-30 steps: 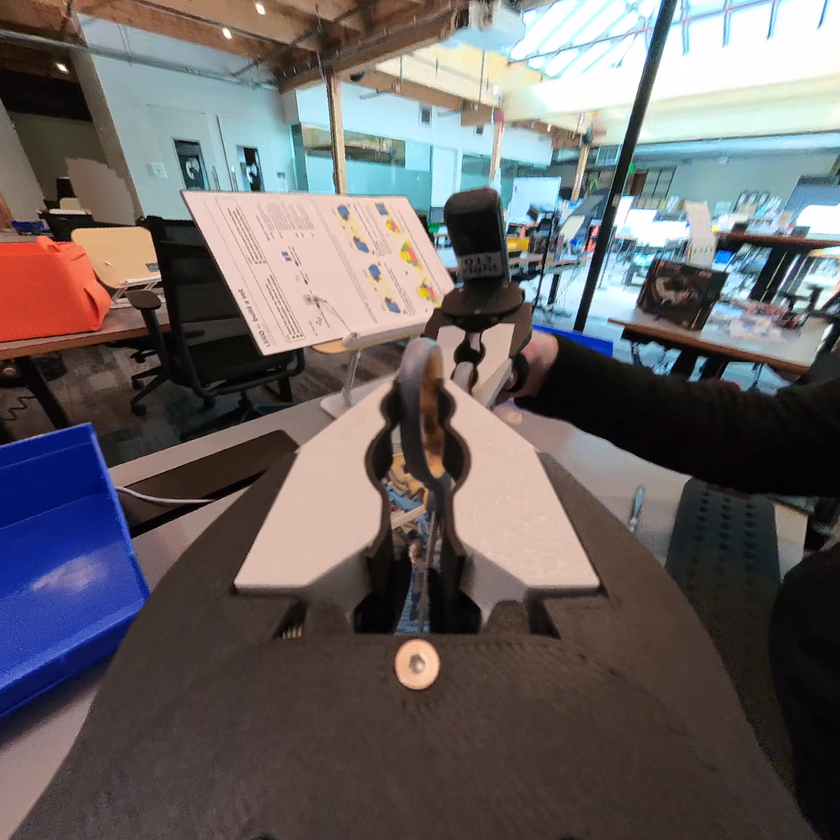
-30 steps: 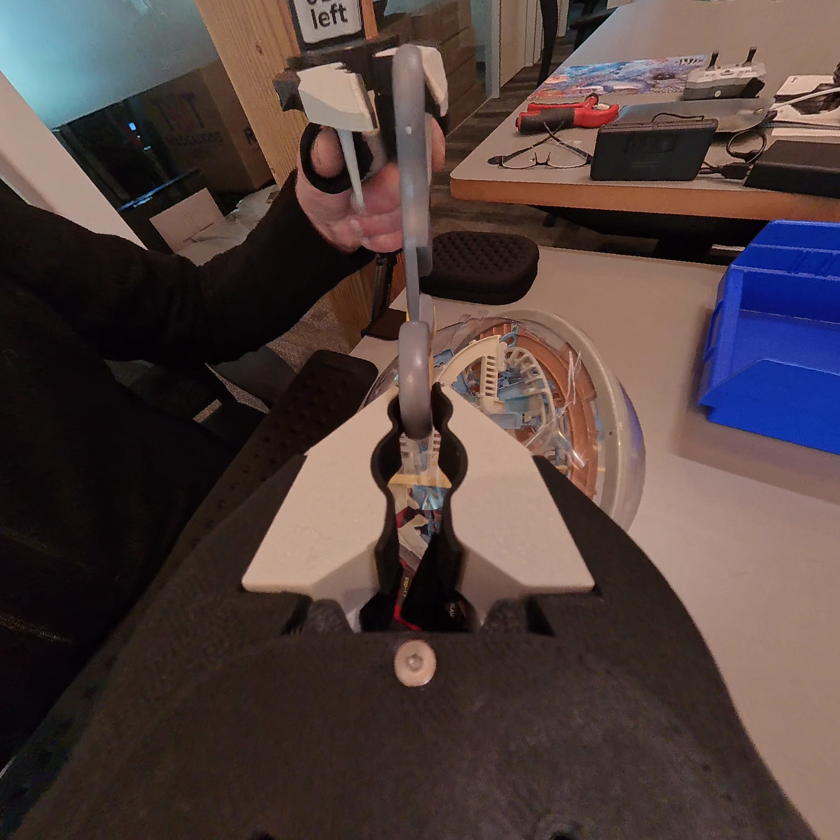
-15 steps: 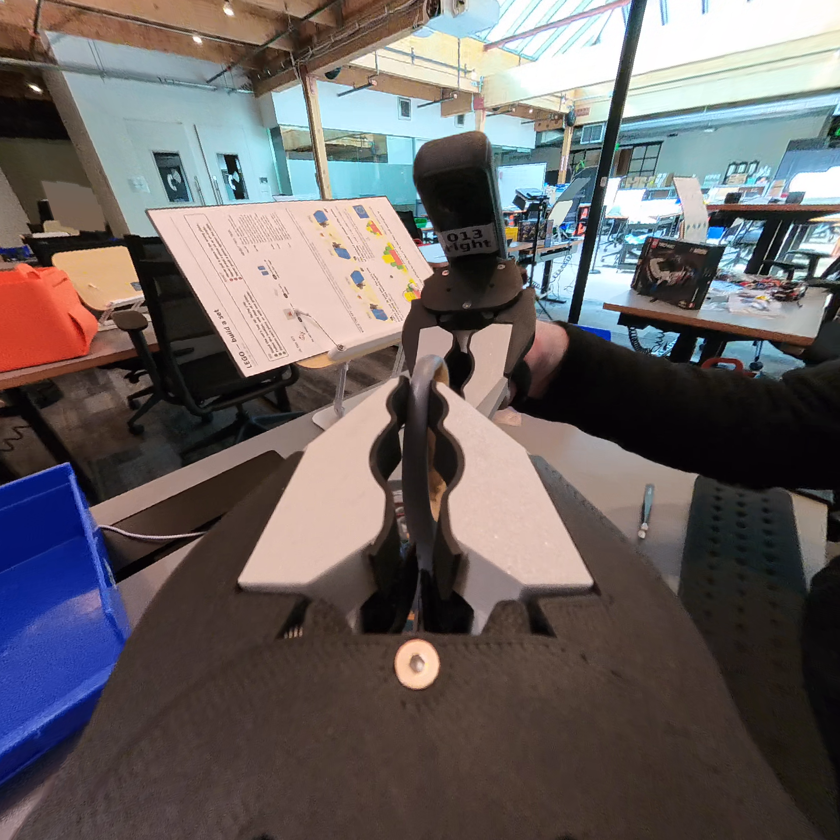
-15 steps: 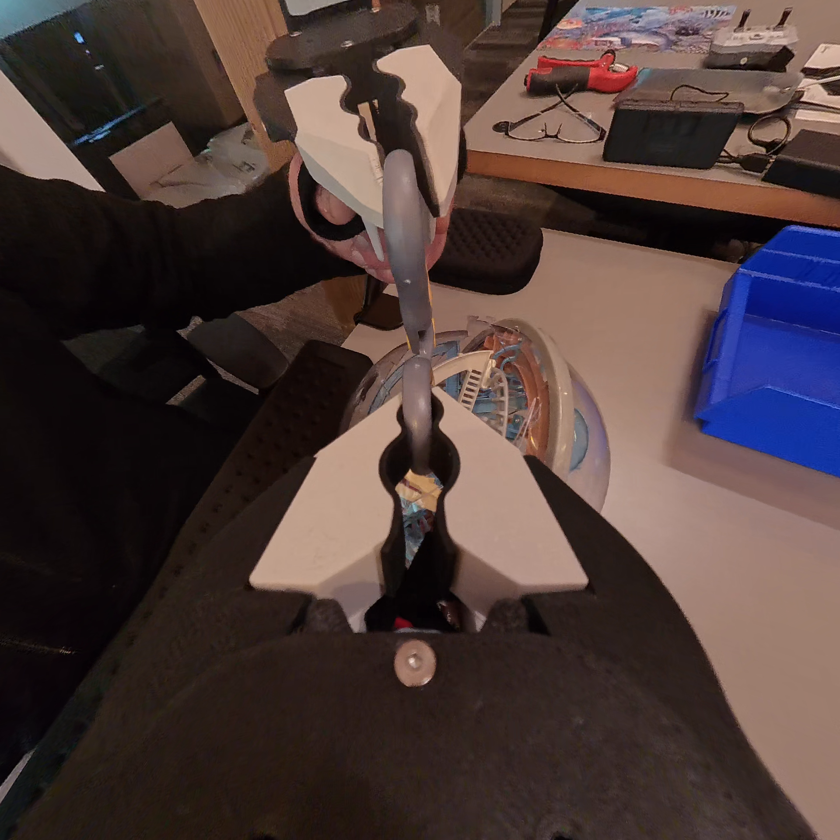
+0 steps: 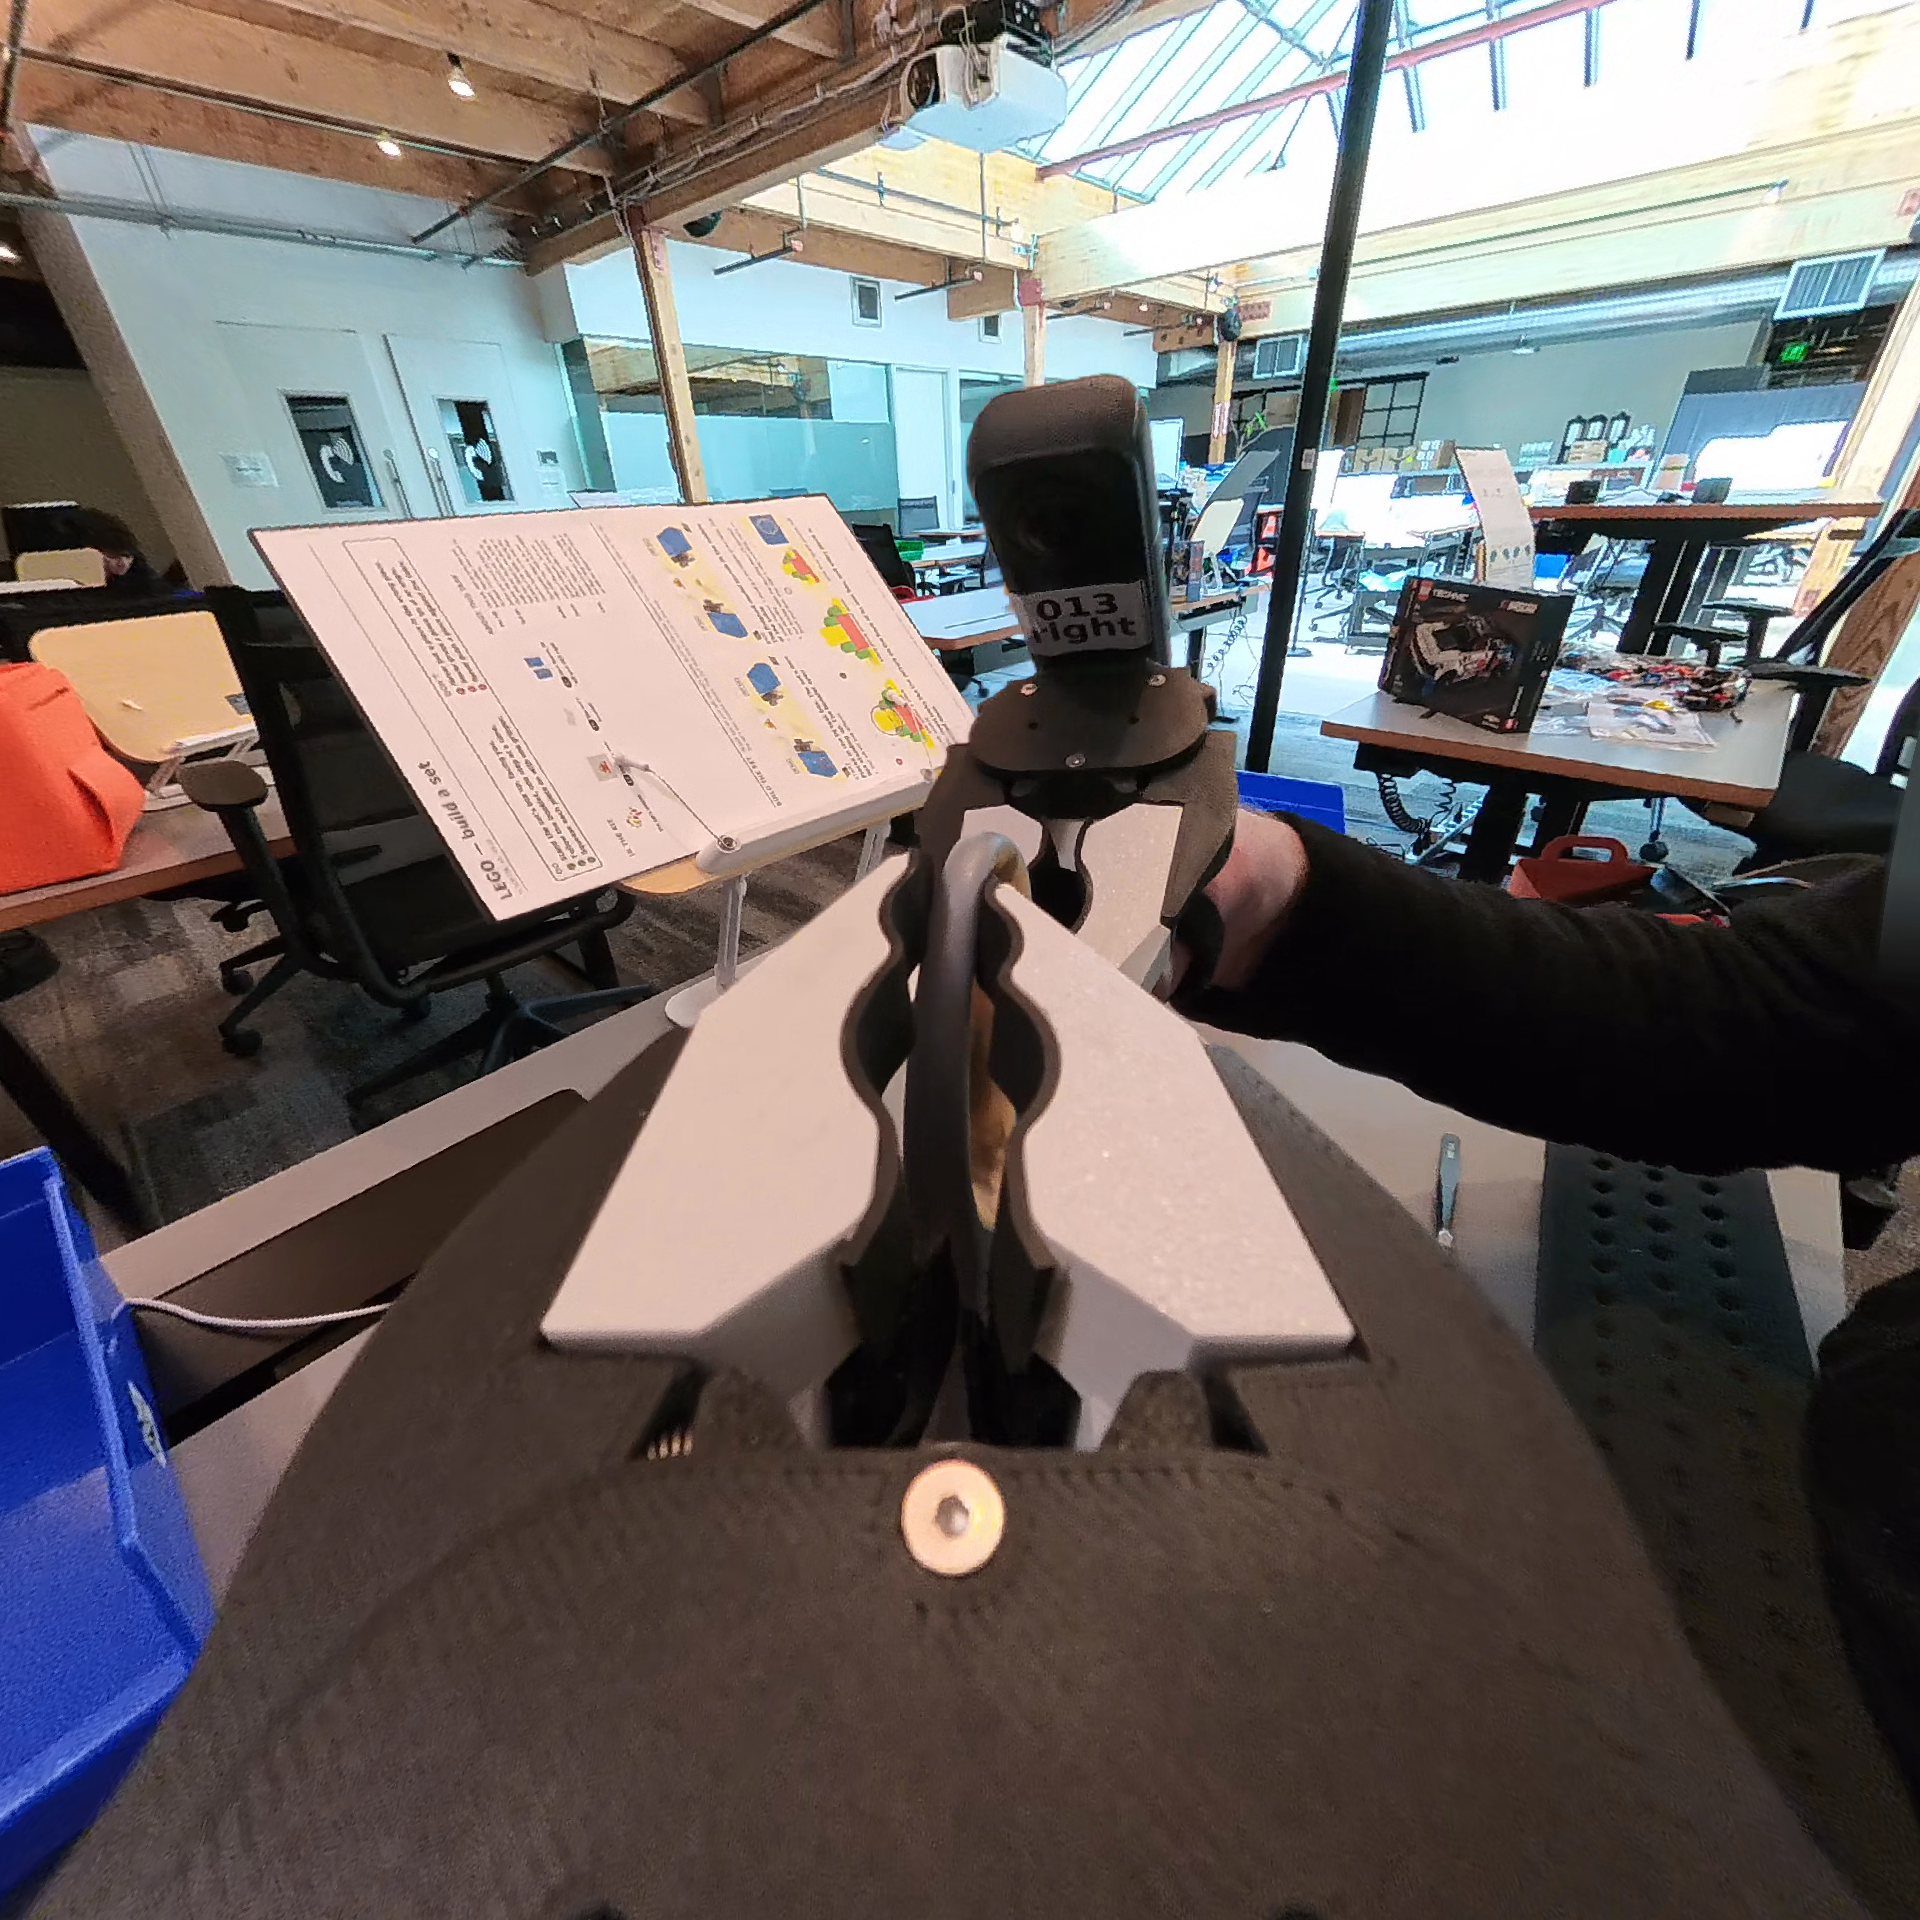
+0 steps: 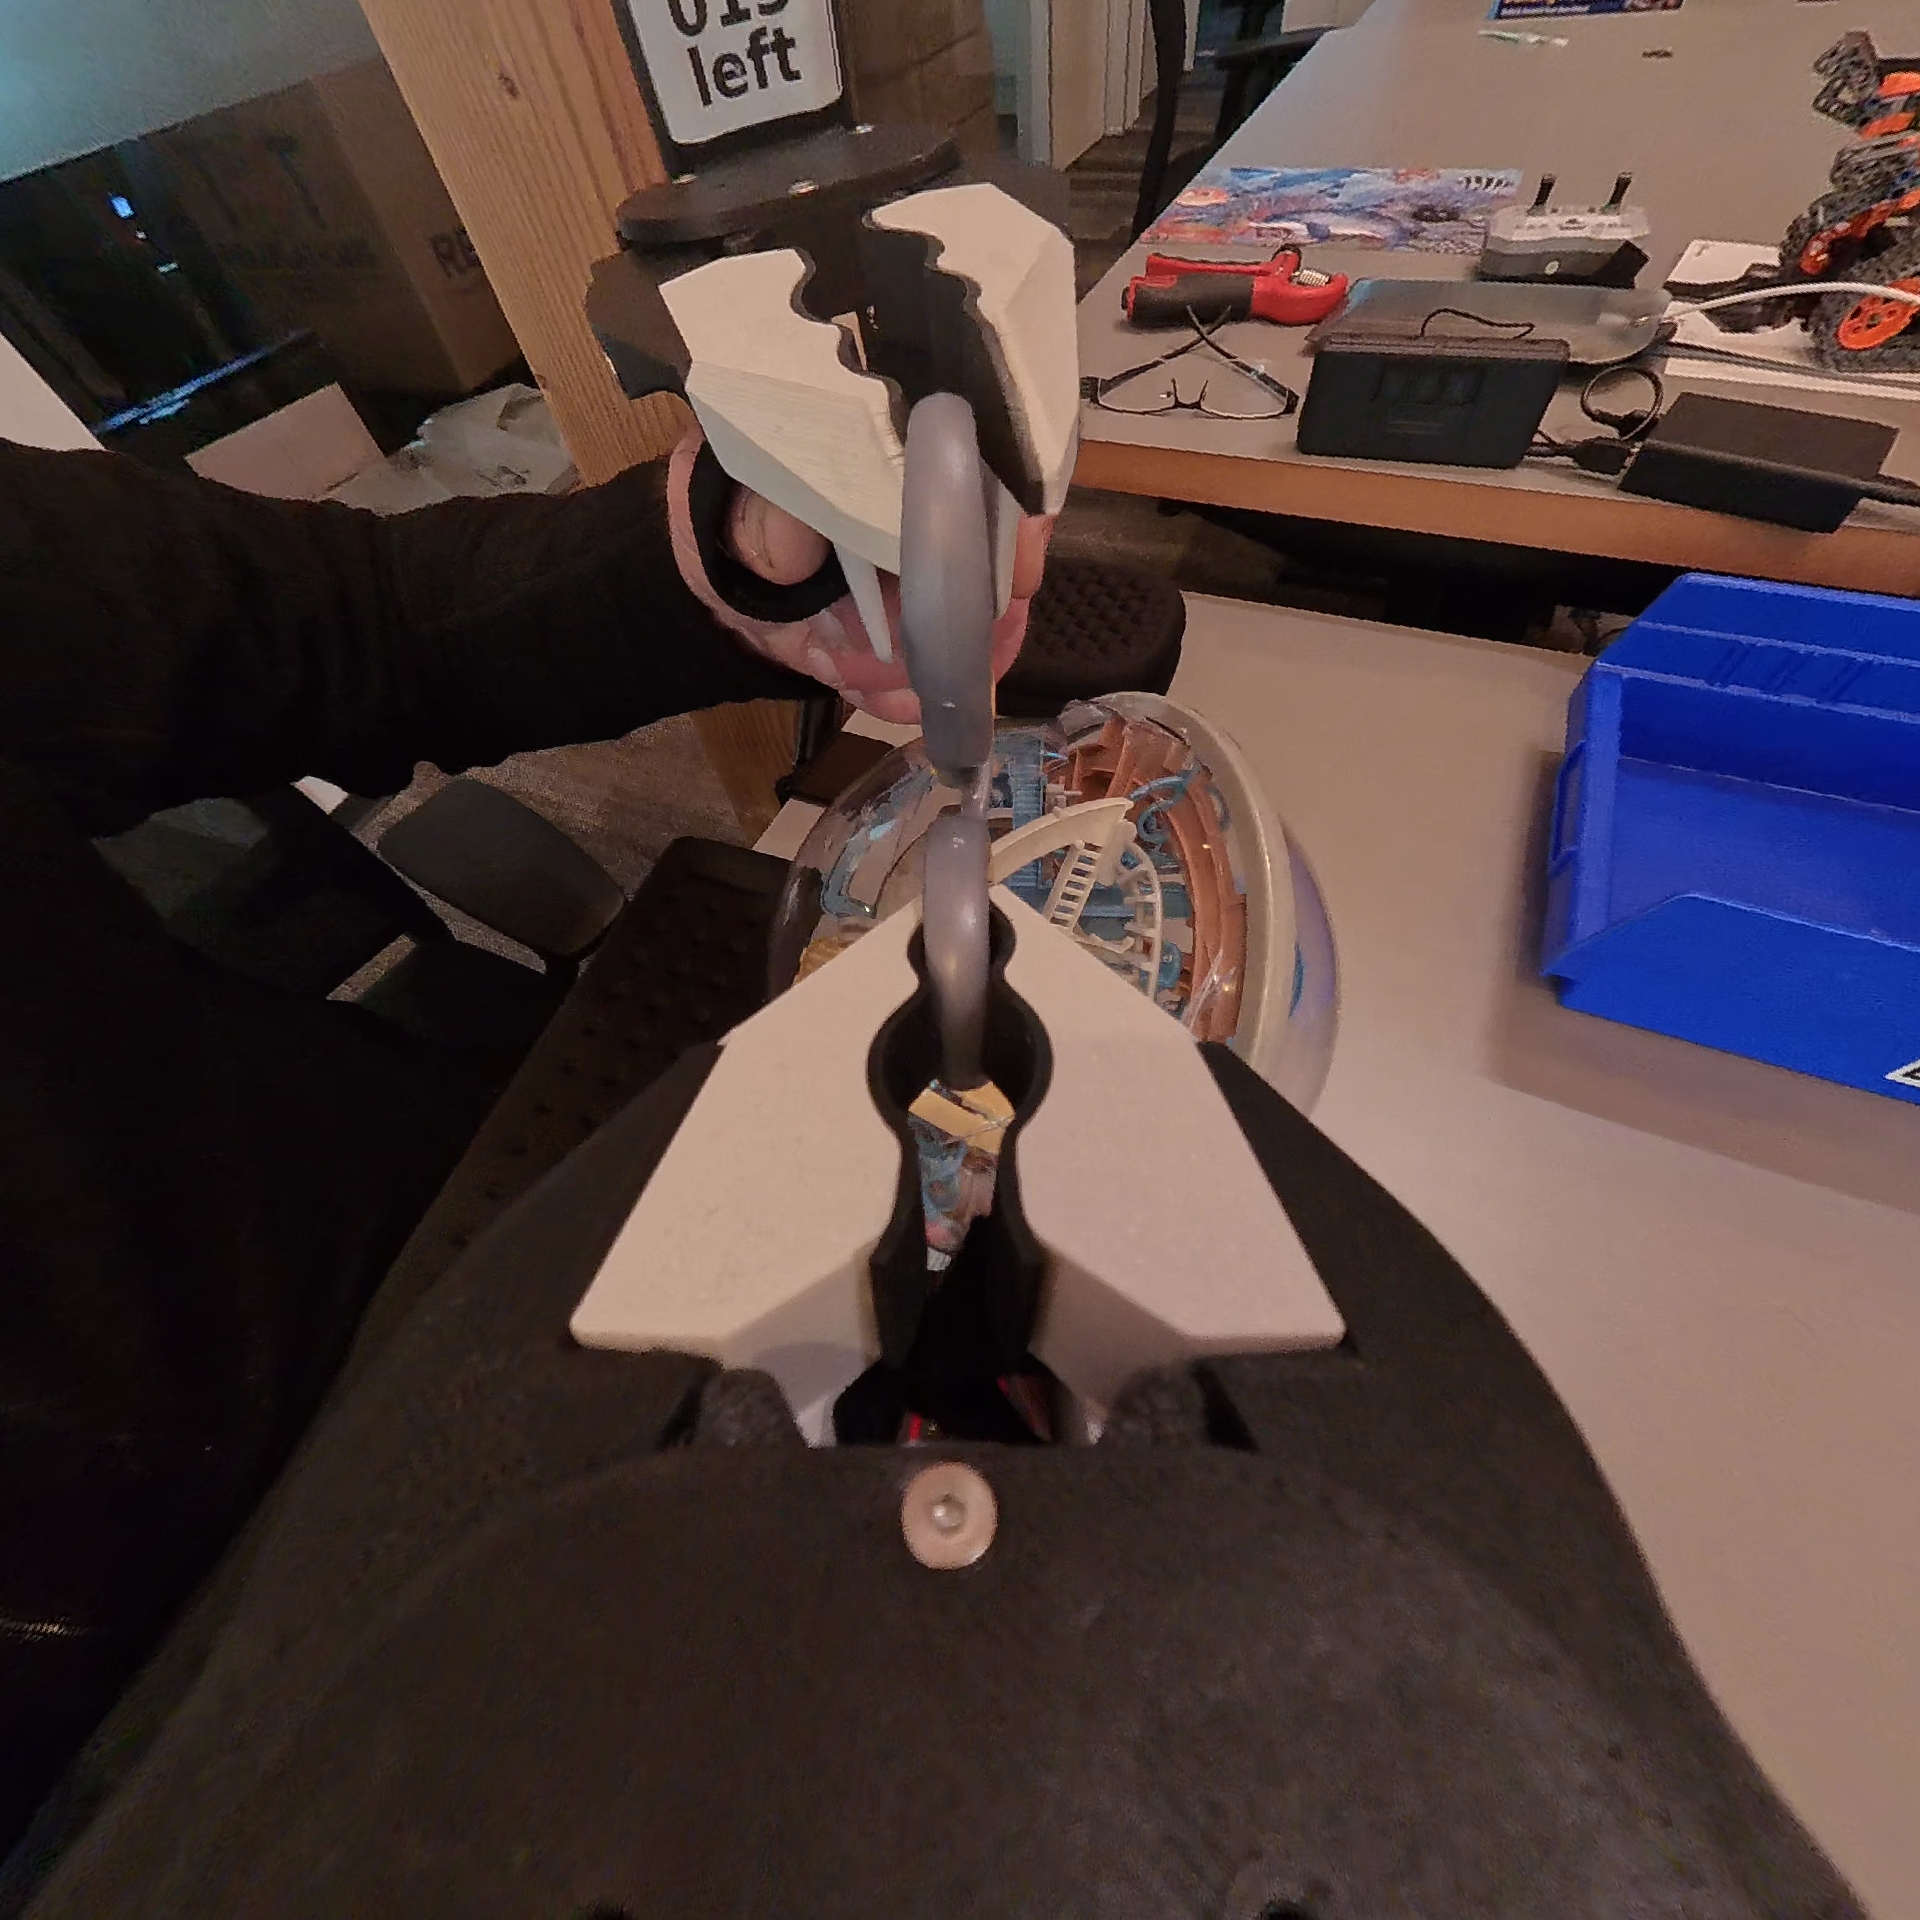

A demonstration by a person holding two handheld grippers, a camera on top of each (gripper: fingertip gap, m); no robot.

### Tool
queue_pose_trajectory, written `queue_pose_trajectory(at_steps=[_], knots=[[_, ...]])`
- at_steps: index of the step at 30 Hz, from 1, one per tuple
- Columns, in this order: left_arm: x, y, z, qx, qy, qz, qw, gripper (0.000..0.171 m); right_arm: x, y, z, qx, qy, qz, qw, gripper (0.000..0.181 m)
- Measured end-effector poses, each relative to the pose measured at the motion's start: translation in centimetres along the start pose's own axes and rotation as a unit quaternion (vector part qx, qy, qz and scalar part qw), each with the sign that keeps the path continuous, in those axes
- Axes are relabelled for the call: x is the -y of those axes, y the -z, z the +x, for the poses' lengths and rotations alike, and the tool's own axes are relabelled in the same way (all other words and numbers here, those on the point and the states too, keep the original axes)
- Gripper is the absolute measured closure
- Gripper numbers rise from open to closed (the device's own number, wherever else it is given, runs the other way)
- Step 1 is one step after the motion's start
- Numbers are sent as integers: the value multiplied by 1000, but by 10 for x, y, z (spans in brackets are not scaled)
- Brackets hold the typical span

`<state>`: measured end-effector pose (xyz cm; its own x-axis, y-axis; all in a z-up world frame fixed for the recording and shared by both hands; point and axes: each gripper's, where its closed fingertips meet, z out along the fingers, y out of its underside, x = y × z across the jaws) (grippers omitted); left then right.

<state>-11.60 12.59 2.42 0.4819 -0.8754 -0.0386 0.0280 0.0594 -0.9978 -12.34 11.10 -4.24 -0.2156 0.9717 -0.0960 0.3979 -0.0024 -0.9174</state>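
A clear plastic ball (image 6: 1195, 935) with a blue, white and brown maze inside rests on the grey table (image 6: 1558, 1299). My right gripper (image 6: 956, 914) is shut on a grey loop (image 6: 956, 966) just above the ball. My left gripper (image 5: 961, 883) is shut on a second grey loop (image 5: 935, 1039). In the right wrist view the left gripper (image 6: 935, 405) hangs above with its loop (image 6: 940, 582), and the two loops meet end to end. I cannot tell whether they join the ball. In the left wrist view the right gripper (image 5: 1060, 862) faces mine closely, and the ball is hidden.
A blue bin (image 6: 1745, 831) stands right of the ball and also shows in the left wrist view (image 5: 62, 1507). An instruction sheet on a stand (image 5: 623, 686) is behind. A black perforated pad (image 5: 1662, 1351) lies at the table edge. A desk (image 6: 1455, 488) holds glasses and black boxes. Left tips to right tips: about 7 cm.
The two grippers have drawn closer together, both still shut on their loops. The left gripper has tipped so the ball no longer shows between its fingers.
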Motion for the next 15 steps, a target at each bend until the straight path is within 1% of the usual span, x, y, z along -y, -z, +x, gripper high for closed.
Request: queue_pose_trajectory(at_steps=[3, 9, 12, 13, 15], knots=[[-1, -2, 2, 1, -7, -3, 1000, 166, 0, 0, -2, -9, -2, 3, 1000, 181], [2, -6, 6, 5, -40, -17, 999, 166, 3, 2, -6, -28, 2, -24, 999, 181], [3, -9, 4, 16, -61, -31, 998, 166, 5, 2, -7, -40, 7, -43, 998, 181], [0, -11, 3, 21, -71, -44, 996, 165, 3, 1, -7, -44, 7, -52, 998, 181], [-1, -13, 5, 12, -74, -51, 996, 165, 0, 1, -8, -47, 10, -56, 997, 181]])
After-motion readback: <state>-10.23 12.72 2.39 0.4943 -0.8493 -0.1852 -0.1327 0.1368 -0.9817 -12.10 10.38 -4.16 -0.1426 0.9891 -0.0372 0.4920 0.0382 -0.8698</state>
